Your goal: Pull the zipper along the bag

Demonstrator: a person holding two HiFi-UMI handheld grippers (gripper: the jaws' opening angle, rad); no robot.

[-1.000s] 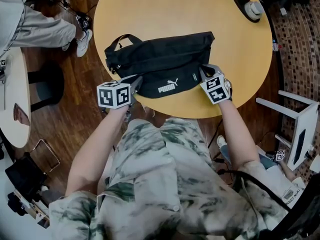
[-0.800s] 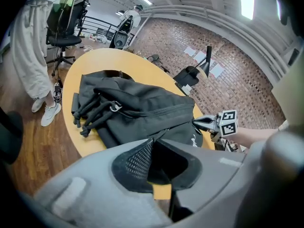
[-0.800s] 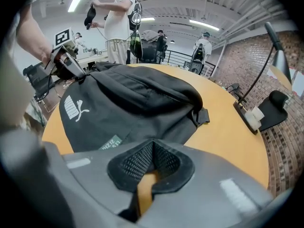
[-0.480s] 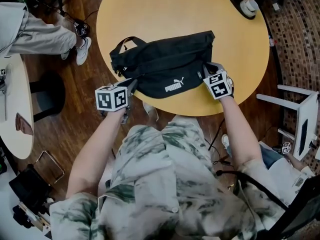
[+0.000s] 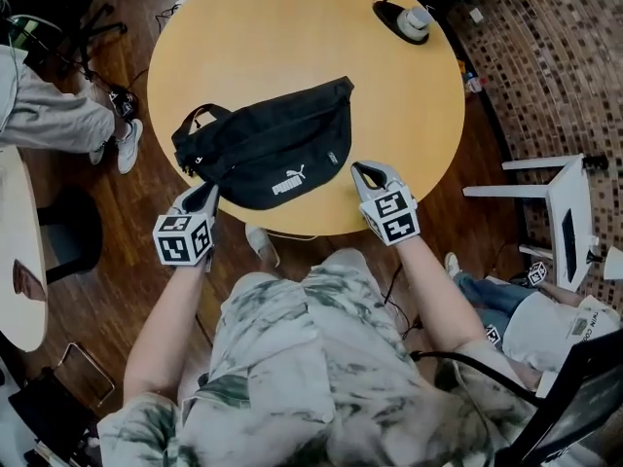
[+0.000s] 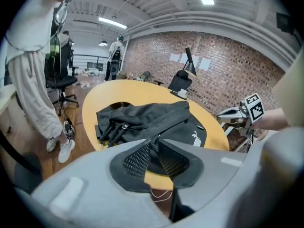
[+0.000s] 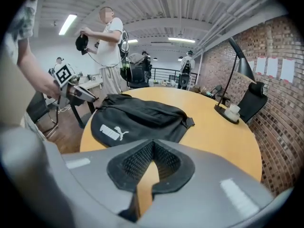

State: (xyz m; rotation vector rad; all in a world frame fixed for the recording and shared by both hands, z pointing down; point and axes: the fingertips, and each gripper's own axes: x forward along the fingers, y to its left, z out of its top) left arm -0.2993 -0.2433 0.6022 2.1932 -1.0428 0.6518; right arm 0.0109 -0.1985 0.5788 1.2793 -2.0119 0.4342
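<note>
From where I stand, the black bag [image 5: 268, 149] lies flat on the round yellow surface [image 5: 292, 37], left of centre in the head view. Its strap end is bunched toward the left edge and its white logo faces the near rim. Neither tool has hold of it. The left tongs [image 5: 206, 196] hang just off the bag's lower left corner, at the rim of the surface. Their jaws have just been opening and stand a little apart, with nothing clamped; only the dark fabric of the bag shows beyond the gap. The right tongs [image 5: 366, 171] sit to the right of the bag's lower right end, apart from it, with their tips together and only bare surface showing past them. I read this as a let-go or a pause between grips rather than a pull in progress. I can't make out the zipper tab, or how far the zip runs, from any angle. If the zip has yet to travel, one pair would need to pin an end of the bag. The other would have to open, find the small tab and close on it squarely, then draw it along the seam without dragging the whole bag.
</note>
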